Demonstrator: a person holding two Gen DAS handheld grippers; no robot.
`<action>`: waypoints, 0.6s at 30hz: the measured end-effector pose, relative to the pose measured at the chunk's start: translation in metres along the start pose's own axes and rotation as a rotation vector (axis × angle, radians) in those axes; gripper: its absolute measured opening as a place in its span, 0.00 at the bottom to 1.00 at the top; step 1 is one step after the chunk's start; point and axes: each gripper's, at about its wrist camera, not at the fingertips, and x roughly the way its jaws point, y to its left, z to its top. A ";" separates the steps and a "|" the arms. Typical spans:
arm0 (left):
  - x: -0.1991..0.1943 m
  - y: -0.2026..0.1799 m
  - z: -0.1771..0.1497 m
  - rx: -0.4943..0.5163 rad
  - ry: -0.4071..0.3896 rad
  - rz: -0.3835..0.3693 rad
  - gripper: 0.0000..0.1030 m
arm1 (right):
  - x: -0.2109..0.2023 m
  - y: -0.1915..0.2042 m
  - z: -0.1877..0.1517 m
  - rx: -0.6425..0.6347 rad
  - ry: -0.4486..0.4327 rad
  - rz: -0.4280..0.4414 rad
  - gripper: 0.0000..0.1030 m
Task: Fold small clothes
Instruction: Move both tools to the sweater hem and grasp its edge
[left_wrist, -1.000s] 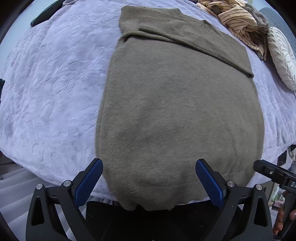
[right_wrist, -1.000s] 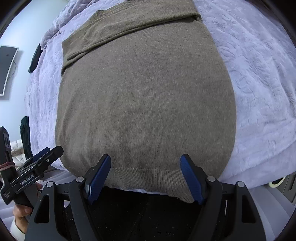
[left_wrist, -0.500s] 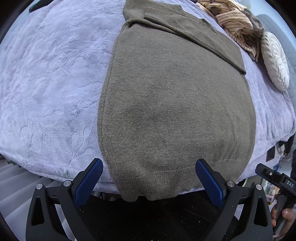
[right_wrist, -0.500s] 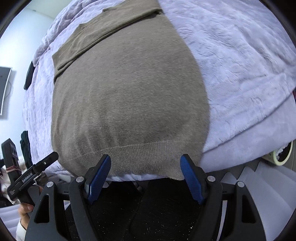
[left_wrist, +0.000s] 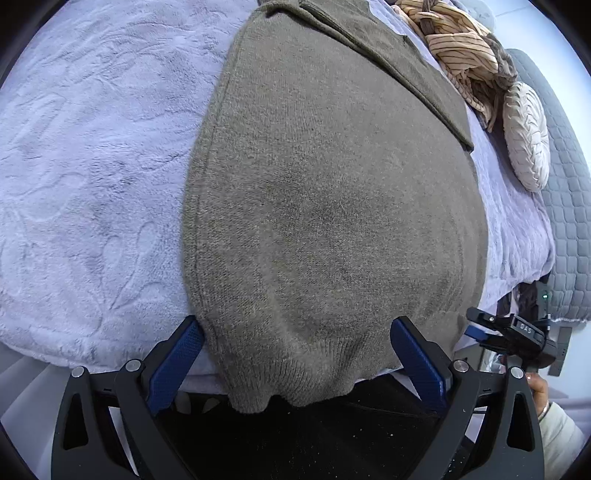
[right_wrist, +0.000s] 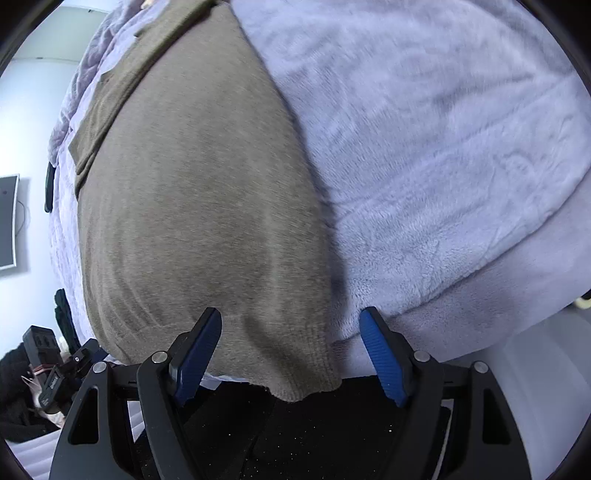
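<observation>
An olive-brown knit sweater (left_wrist: 332, 192) lies flat on a lavender fleece blanket (left_wrist: 92, 166), with its sleeves folded across the far end. Its ribbed hem hangs over the bed's near edge. My left gripper (left_wrist: 295, 354) is open, with its blue pads either side of the hem's left corner. My right gripper (right_wrist: 291, 350) is open around the hem's right corner (right_wrist: 303, 380). The sweater (right_wrist: 195, 192) fills the left half of the right wrist view, with the blanket (right_wrist: 443, 166) to its right. The right gripper also shows at the right edge of the left wrist view (left_wrist: 513, 336).
A striped tan garment (left_wrist: 461, 48) is heaped at the far right of the bed beside a round cream cushion (left_wrist: 524, 140). A grey quilted cover (left_wrist: 569, 221) lies right of it. A wall screen (right_wrist: 7, 221) and dark items are at the left.
Both grippers have moved closer to the sweater's hem at the bed edge, so the hem corners now sit between the open jaws. The sweater itself has not moved.
</observation>
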 end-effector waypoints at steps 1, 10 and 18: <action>0.001 0.001 0.001 -0.003 0.001 -0.011 0.98 | 0.003 -0.004 -0.001 0.010 0.011 0.024 0.78; -0.005 0.005 0.001 -0.027 0.020 -0.149 0.98 | 0.009 0.002 -0.006 -0.017 0.103 0.304 0.78; 0.010 -0.011 -0.002 0.047 0.060 -0.087 0.98 | 0.017 0.008 0.004 0.004 0.109 0.363 0.78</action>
